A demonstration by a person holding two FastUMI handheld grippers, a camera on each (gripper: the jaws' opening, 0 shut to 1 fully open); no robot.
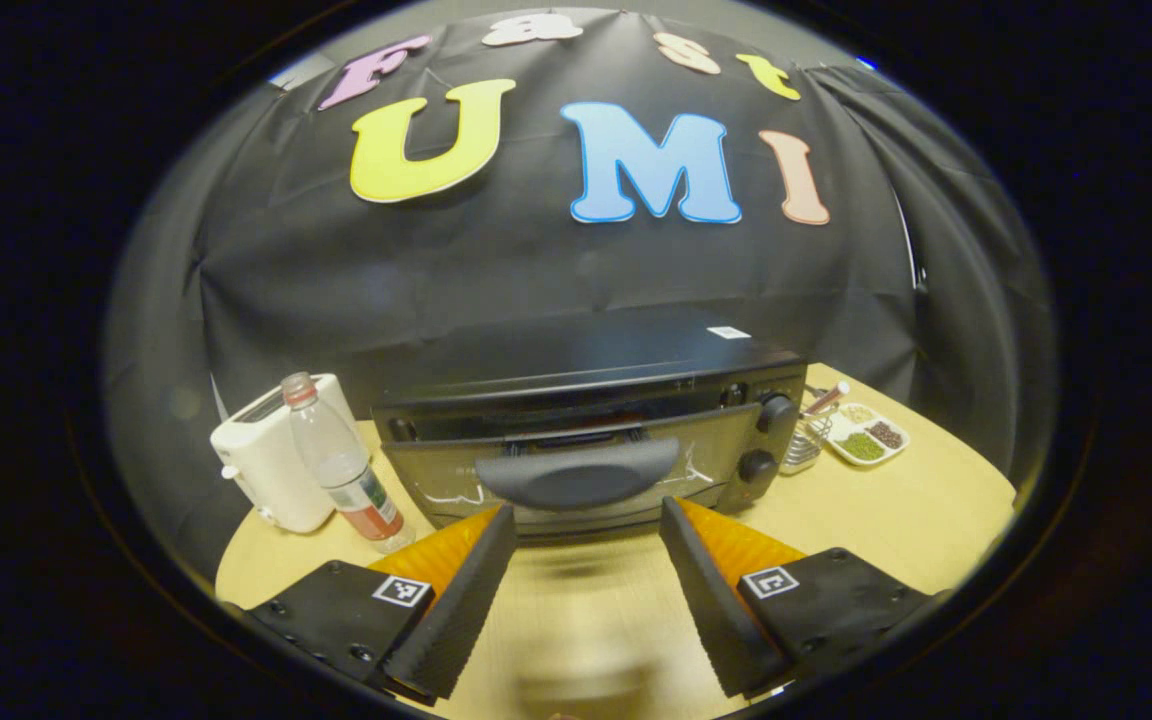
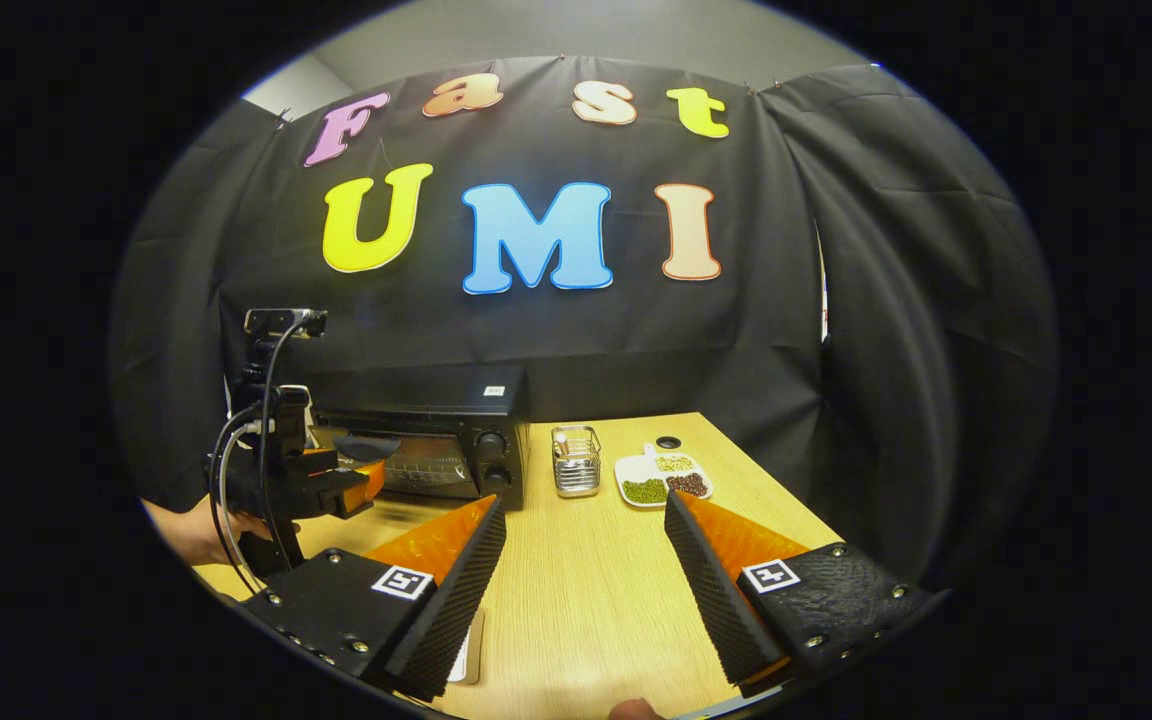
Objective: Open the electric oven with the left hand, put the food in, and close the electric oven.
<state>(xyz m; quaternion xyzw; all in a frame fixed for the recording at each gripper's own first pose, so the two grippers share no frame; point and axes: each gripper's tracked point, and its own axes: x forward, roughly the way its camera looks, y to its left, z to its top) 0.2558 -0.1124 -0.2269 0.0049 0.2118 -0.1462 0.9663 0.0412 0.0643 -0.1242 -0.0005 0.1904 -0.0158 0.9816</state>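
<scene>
while the oven (image 1: 576, 420) sits at the back of the tabletop (image 1: 886, 520) with its door tipped slightly ajar, the left tool (image 1: 586, 540) hangs spread just before the door handle (image 1: 576, 472), gripping nothing. opening looks to be the step in hand; next the fingers likely must close on that handle and draw it down. the right tool (image 2: 586, 560) waits spread and empty, well apart from the oven.
</scene>
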